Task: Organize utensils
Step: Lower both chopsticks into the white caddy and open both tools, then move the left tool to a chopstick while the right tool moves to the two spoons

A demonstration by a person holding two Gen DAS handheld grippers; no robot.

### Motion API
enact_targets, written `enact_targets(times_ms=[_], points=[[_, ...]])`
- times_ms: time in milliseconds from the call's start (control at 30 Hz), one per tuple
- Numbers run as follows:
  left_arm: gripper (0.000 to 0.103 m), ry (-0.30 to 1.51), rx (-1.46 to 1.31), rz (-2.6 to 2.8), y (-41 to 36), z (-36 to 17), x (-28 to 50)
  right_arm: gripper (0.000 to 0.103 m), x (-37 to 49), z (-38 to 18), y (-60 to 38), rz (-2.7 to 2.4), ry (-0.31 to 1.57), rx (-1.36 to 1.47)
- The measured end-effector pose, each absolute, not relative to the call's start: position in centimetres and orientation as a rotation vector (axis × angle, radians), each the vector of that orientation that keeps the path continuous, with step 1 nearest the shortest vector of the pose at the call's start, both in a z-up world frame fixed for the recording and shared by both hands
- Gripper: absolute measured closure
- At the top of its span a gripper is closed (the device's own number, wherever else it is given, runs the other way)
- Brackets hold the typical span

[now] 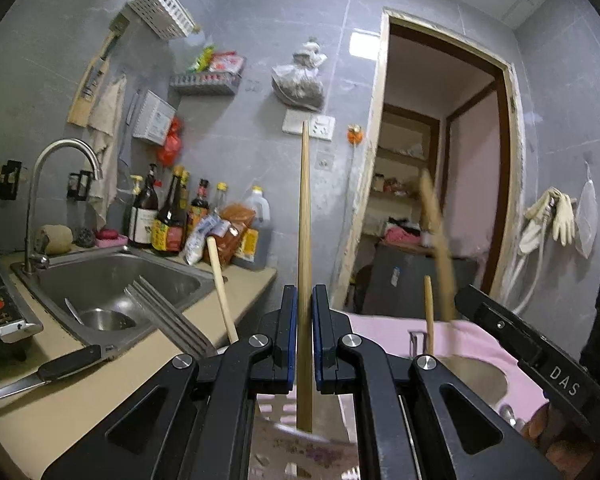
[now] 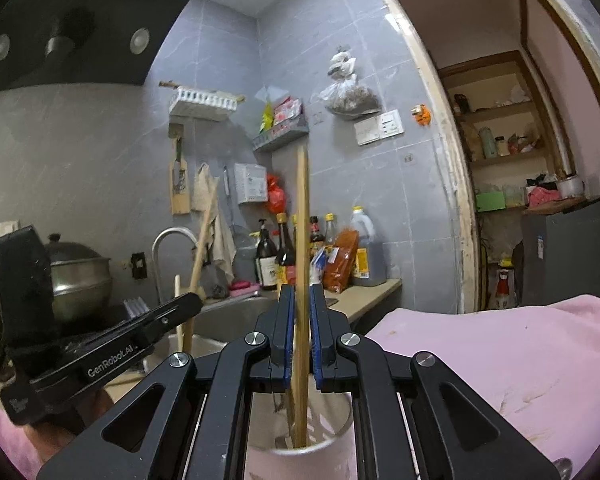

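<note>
My left gripper [image 1: 304, 304] is shut on an upright wooden chopstick [image 1: 304, 220], whose lower end hangs over a pink slotted basket [image 1: 278, 412]. My right gripper [image 2: 298, 304] is shut on another wooden chopstick [image 2: 301, 240], whose lower end stands inside a pale pink holder cup [image 2: 300, 456]. In the left wrist view the right gripper body [image 1: 540, 364] is at the right, with its blurred chopstick [image 1: 436, 232] above the cup [image 1: 472, 380]. A further chopstick [image 1: 429, 312] stands there. The left gripper body [image 2: 100, 352] shows at the left of the right wrist view.
A steel sink [image 1: 112, 292] with a tap [image 1: 56, 184] is at the left, with a knife [image 1: 40, 376], metal chopsticks [image 1: 168, 316] and a wooden handle [image 1: 222, 288] at its edge. Sauce bottles [image 1: 168, 216] stand behind. A pink cloth [image 2: 500, 368] lies at the right.
</note>
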State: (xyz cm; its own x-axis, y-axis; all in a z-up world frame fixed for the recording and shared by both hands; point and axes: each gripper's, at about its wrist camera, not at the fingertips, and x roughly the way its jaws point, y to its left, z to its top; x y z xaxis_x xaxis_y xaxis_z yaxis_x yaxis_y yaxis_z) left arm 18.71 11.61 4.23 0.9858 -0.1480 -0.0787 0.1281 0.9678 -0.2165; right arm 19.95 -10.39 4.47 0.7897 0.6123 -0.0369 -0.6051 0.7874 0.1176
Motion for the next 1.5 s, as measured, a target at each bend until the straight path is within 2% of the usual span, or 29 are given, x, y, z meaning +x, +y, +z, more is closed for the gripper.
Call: enact_targets(times_ms=[167, 267, 367, 533, 567, 633, 667, 700, 733, 800, 900, 967, 1267, 1500], points=[[0.098, 0.156, -0.212, -0.173, 11.7, 3.6, 19.0, 0.097, 19.7, 4.2, -10.4, 0.662, 0.129, 0.071], [0.096, 0.159, -0.223, -0.193, 11.8, 3.8, 18.6, 0.093, 19.3, 4.4, -10.8, 0.657, 0.121, 0.079], [0.089, 0.164, -0.222, -0.206, 11.8, 4.4, 18.3, 0.083, 18.9, 4.7, -11.3, 0.643, 0.124, 0.071], [0.076, 0.161, -0.216, -0.202, 11.4, 5.9, 17.2, 0.079, 17.7, 5.9, -12.9, 0.587, 0.104, 0.055], [0.071, 0.162, -0.205, -0.198, 11.1, 6.2, 17.0, 0.075, 17.4, 6.2, -13.3, 0.572, 0.097, 0.055], [0.060, 0.166, -0.181, -0.185, 10.3, 7.0, 16.5, 0.058, 16.7, 7.0, -14.4, 0.525, 0.085, 0.059], [0.050, 0.167, -0.168, -0.182, 9.7, 7.4, 16.1, 0.046, 16.3, 7.3, -15.1, 0.509, 0.077, 0.067], [0.042, 0.165, -0.160, -0.182, 9.2, 7.7, 15.9, 0.041, 15.8, 7.7, -15.8, 0.490, 0.065, 0.075], [0.037, 0.158, -0.153, -0.187, 8.5, 8.1, 15.4, 0.036, 15.4, 8.1, -16.3, 0.467, 0.055, 0.073], [0.018, 0.142, -0.143, -0.192, 7.4, 8.7, 14.7, 0.027, 14.3, 8.8, -17.7, 0.416, 0.032, 0.054], [0.004, 0.110, -0.132, -0.216, 5.6, 9.4, 13.7, 0.012, 13.0, 9.7, -19.6, 0.350, 0.014, 0.050], [0.002, 0.088, -0.127, -0.241, 4.4, 9.7, 13.1, 0.000, 12.0, 10.1, -21.3, 0.314, 0.004, 0.060], [0.002, 0.132, -0.060, -0.400, -1.9, 8.9, 12.4, 0.000, 8.5, 10.4, -26.6, 0.189, 0.021, 0.002], [0.002, 0.307, 0.067, -0.478, -7.2, 5.2, 13.9, 0.000, 8.7, 8.3, -29.8, 0.119, 0.145, -0.046]])
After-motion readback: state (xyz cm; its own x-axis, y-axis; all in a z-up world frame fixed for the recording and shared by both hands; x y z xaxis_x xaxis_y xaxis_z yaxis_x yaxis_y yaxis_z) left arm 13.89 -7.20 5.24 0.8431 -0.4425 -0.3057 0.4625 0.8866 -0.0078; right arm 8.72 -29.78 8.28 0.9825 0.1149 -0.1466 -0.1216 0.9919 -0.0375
